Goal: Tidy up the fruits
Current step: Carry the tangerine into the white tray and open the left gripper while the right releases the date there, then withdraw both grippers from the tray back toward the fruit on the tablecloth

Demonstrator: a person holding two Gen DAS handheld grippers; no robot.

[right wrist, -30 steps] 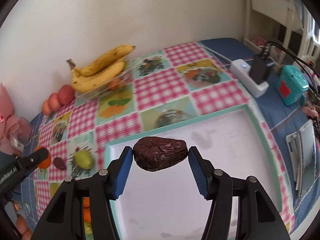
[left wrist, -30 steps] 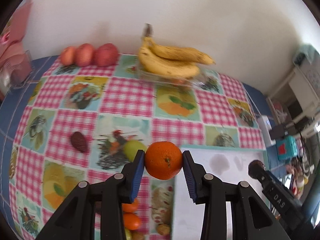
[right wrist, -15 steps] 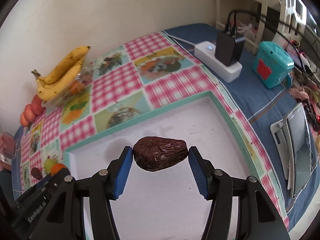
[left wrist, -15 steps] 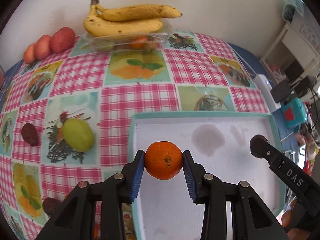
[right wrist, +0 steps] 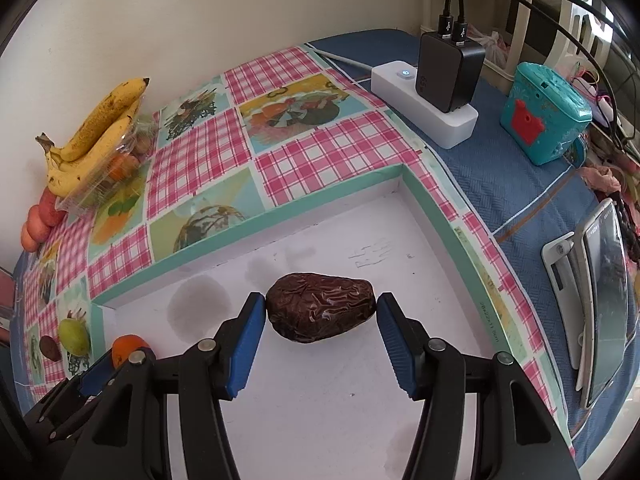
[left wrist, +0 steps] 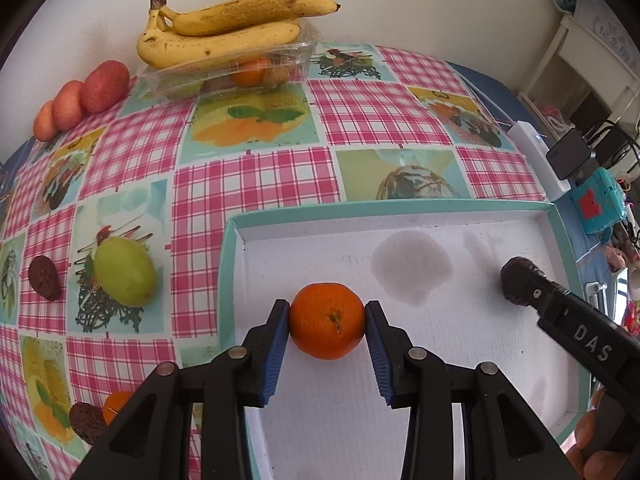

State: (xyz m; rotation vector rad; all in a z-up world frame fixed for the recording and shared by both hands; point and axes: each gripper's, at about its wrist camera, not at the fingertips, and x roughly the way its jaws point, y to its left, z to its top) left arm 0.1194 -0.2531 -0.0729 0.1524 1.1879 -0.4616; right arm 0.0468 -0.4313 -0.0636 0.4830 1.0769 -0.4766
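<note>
Both claws have sunk over my white tray (left wrist: 240, 236), left claw (left wrist: 326, 322) gripping the tangerine (left wrist: 326, 320), right claw (right wrist: 320, 312) the date (right wrist: 320, 306), ready for release.

Tablecloth (left wrist: 256, 184): glossy, smooth, printed check. Tray (left wrist: 440, 360) floor: matt white, faintly ribbed. Punnet (left wrist: 240, 68): clear glossy plastic. Date (right wrist: 320, 307): wrinkled, shiny. Mandarin (left wrist: 327, 321): dimpled, waxy. Fingers (left wrist: 276, 344): ribbed blue pads.

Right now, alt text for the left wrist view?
The left tongs grip a mandarin over a white tray with a teal rim. The right tongs hold a date at the tray's right; bananas lie on a checked tablecloth behind.
</note>
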